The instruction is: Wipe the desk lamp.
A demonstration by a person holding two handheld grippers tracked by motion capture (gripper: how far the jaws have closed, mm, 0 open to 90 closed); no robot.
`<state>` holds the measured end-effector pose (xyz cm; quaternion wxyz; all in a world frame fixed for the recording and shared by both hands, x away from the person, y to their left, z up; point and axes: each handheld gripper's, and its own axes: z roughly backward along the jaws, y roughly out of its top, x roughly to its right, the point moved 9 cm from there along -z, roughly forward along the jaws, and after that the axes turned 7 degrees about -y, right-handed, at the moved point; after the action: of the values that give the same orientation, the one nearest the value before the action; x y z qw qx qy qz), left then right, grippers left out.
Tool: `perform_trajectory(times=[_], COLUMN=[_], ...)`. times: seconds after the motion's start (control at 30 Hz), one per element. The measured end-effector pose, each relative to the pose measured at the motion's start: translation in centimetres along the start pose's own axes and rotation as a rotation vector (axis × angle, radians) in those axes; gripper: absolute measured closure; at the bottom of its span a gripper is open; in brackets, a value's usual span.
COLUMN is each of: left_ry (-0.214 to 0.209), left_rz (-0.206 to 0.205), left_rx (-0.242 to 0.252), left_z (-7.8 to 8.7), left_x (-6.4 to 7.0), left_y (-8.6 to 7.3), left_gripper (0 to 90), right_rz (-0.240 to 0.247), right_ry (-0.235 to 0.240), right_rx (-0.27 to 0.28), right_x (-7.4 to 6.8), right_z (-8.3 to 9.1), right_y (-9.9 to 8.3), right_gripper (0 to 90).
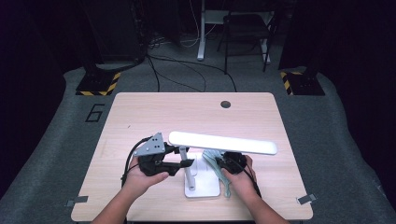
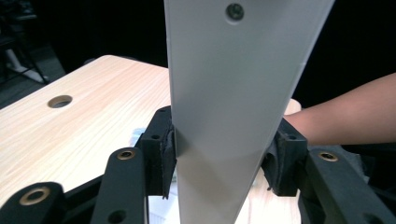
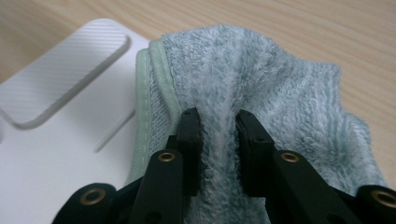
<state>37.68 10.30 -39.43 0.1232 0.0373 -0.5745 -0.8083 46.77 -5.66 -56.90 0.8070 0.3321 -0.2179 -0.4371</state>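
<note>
A white desk lamp stands near the table's front edge, with a flat base (image 1: 201, 185), an upright post (image 1: 187, 164) and a long light bar (image 1: 223, 142) lying across above it. My left gripper (image 1: 187, 164) is shut on the lamp post (image 2: 224, 140), its pads pressed against both sides. A pale green towel (image 1: 219, 169) lies bunched at the base's right edge. My right gripper (image 1: 223, 163) is shut on a fold of the towel (image 3: 261, 88), which partly rests on the lamp base (image 3: 60, 140).
The light wooden table (image 1: 140, 121) has a round cable hole (image 1: 225, 104) near its far edge. Beyond the table are a grey floor, cables, a chair (image 1: 245, 28) and dark stands with yellow-black bases (image 1: 98, 84).
</note>
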Motion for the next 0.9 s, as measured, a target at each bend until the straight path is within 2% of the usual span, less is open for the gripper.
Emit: perform_trajectory(times=[0.07, 0.13, 0.27, 0.43, 0.5, 0.57, 0.7, 0.8, 0.9], left_ry=[-0.033, -0.035, -0.052, -0.063, -0.050, -0.032, -0.008, 0.004, 0.016], left_rz=[-0.006, -0.008, -0.016, -0.023, -0.029, -0.036, -0.030, -0.028, -0.019], left_rx=[-0.005, -0.001, -0.005, 0.000, -0.003, -0.013, 0.004, 0.003, 0.005], left_z=[-0.1, -0.3, -0.3, -0.3, -0.3, -0.4, -0.4, -0.4, -0.5], left_x=[0.2, 0.1, 0.0, 0.0, 0.0, 0.0, 0.1, 0.2, 0.2], left_y=[0.0, 0.0, 0.1, 0.0, 0.0, 0.0, 0.0, 0.0, 0.0], left_gripper=[48.8, 49.5, 51.1, 51.5, 51.9, 52.3, 52.6, 52.7, 52.7], right_rz=[-0.009, -0.022, -0.009, -0.059, -0.064, -0.048, -0.065, -0.039, -0.035], right_ry=[-0.013, -0.008, -0.006, -0.002, -0.008, -0.003, 0.006, 0.012, 0.030], right_rx=[-0.014, -0.010, -0.022, -0.019, -0.027, -0.021, -0.027, -0.028, -0.043], right_x=[0.5, 0.6, 0.6, 0.8, 0.6, 0.6, 0.3, 0.1, -0.2], right_z=[-0.8, -1.3, -2.0, -2.7, -2.7, -2.7, -2.3, -1.8, -1.1], right_y=[0.4, 0.8, 1.4, 2.0, 2.0, 2.0, 1.7, 1.2, 0.6], right_gripper=[73.6, 73.5, 72.4, 72.0, 72.3, 73.4, 75.0, 75.5, 76.3])
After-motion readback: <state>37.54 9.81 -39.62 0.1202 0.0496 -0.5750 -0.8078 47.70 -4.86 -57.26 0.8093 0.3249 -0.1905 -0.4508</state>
